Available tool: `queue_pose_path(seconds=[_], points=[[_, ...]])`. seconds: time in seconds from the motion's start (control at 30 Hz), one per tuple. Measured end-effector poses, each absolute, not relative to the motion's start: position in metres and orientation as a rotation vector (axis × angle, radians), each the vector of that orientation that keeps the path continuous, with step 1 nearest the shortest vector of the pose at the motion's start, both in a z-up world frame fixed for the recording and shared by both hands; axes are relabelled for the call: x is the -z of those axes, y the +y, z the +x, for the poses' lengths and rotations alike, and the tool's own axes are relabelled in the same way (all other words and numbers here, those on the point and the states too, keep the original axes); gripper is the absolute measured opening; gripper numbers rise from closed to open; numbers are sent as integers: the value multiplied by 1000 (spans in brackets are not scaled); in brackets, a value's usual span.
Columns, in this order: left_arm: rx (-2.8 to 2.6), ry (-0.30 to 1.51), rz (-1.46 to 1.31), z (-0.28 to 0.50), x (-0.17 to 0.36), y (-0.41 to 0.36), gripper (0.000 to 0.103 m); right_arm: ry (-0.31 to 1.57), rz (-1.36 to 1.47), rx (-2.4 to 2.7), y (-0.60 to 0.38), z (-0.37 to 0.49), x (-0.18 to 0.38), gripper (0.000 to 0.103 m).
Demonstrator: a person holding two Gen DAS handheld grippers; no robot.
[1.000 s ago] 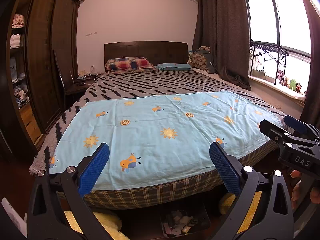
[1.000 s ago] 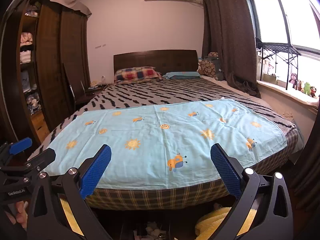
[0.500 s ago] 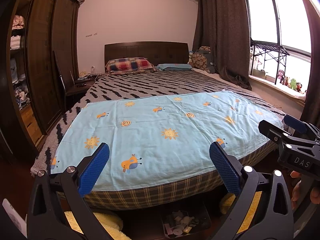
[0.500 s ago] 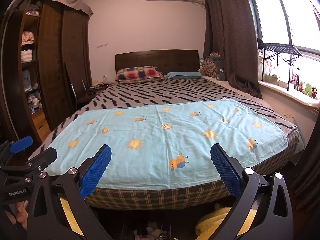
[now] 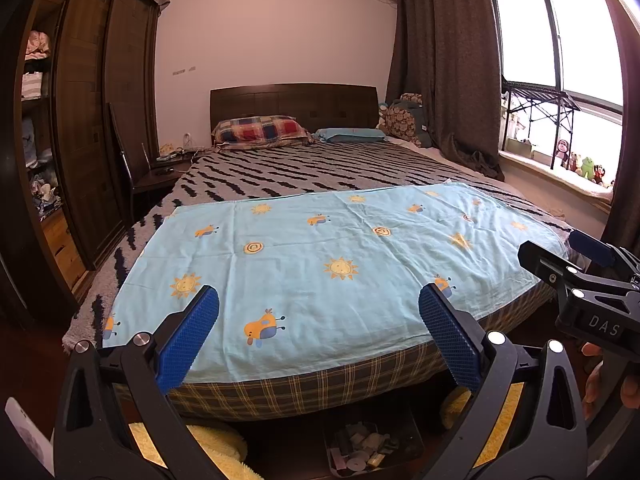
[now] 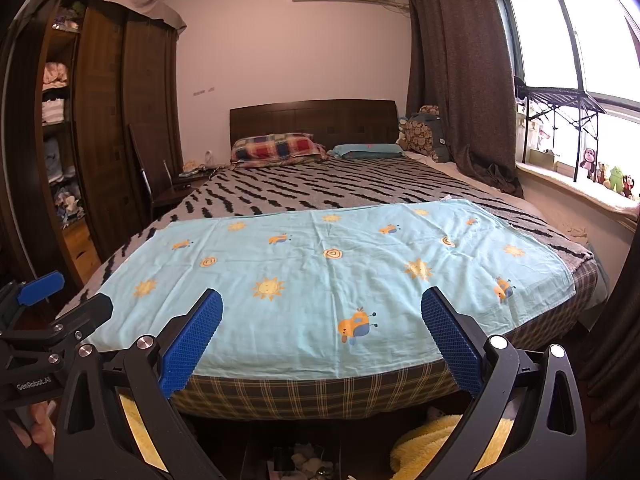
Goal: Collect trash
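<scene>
Still | your left gripper [image 5: 318,334] and right gripper [image 6: 322,336] hang wide open, empty | views barely shift over the sheet [image 5: 320,256] | no trash in sight yet

A: Under the foot of the bed [image 5: 304,394], what can you make out?

B: Little. A dark tray [image 5: 374,446] of small bits sits below the bed's plaid edge; the pieces are too small and dim to name. In the right wrist view the same spot is cut off by the bottom edge.

A: The yellow fluffy thing [image 6: 430,442]?

B: Half hidden below the bed by the gripper frame; I cannot tell what it is.

A: Left of the bed?

B: The wardrobe [image 5: 86,128] is cut by the picture's side, its shelf contents blurred. Items on the bedside table [image 5: 168,164] are too small to identify.
</scene>
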State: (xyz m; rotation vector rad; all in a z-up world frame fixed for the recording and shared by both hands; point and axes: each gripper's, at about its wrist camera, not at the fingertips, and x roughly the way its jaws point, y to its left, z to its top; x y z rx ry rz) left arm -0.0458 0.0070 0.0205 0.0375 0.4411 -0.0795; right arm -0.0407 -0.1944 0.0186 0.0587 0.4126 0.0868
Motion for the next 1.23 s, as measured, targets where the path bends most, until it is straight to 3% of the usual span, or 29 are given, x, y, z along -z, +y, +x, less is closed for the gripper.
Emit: queue_pose_path(seconds=[1.23], points=[[60, 423, 55, -44, -19, 4, 95, 427, 61, -84, -197, -38, -16, 100]])
